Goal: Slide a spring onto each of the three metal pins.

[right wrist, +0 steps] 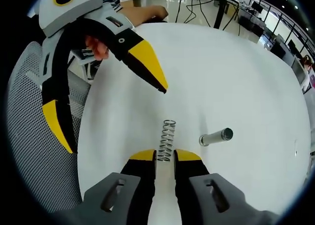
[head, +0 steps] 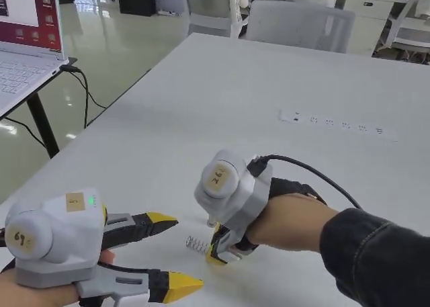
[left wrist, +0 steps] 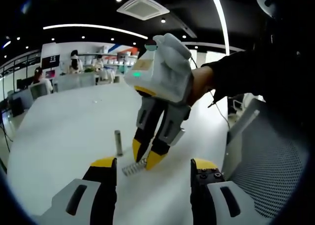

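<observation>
My right tongs (right wrist: 165, 155) pinch the spring (right wrist: 168, 134); left tongs (left wrist: 154, 164) are spread. I'd lift it level, aiming for the pin (right wrist: 215, 137) at two o'clock.

1. Spring (right wrist: 167, 136): little silvery coil lying flat on the white counter (right wrist: 236, 77), near end pinched between the yellow tips of the right hand-held gripper (right wrist: 165, 156).
2. Pin (right wrist: 215, 136): short shiny metal cylinder, standing upright just beside the spring, bare.
</observation>
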Motion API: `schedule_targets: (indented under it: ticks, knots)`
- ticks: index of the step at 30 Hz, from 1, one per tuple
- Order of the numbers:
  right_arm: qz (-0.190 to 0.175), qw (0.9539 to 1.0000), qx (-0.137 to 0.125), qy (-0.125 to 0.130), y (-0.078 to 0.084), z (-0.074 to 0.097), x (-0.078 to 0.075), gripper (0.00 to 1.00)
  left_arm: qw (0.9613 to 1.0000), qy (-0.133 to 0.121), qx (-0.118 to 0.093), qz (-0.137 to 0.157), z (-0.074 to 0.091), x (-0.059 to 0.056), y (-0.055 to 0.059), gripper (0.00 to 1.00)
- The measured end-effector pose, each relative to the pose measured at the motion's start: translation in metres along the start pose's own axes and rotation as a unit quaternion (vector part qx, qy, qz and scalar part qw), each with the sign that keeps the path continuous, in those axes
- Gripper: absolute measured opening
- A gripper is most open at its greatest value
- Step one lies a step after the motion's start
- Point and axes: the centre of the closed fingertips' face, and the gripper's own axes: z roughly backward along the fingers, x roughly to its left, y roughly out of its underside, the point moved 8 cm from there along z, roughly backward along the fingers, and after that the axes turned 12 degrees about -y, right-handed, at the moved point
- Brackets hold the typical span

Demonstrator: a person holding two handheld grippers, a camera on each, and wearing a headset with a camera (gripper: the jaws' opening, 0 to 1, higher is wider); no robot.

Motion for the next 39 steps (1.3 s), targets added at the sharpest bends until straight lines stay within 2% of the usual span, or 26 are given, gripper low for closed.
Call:
schedule_targets:
  ticks: [6, 14, 22, 31, 39]
  knots:
    - [-0.001, 1.0, 0.002, 0.006, 0.0, 0.0, 0.001, 0.08, 1.0, 0.0, 0.001, -0.001, 0.001, 0.0, 0.001, 0.55]
    - [-0.002, 1.0, 0.007, 0.003, 0.003, 0.004, 0.005, 0.07, 1.0, 0.001, 0.005, -0.004, 0.0, 0.0, 0.001, 0.54]
    - [0.024, 0.9995, 0.015, -0.017, 0.001, 0.023, 0.021, 0.07, 0.9998, 0.012, 0.007, -0.013, -0.003, -0.004, 0.0, 0.52]
    - [0.055, 0.998, 0.013, -0.029, -0.003, 0.055, 0.037, 0.07, 0.9991, 0.032, 0.001, -0.027, -0.007, -0.01, -0.007, 0.42]
    - [0.089, 0.9951, 0.024, -0.035, -0.005, 0.065, 0.048, 0.07, 0.9979, 0.049, -0.004, -0.044, -0.01, -0.013, -0.014, 0.33]
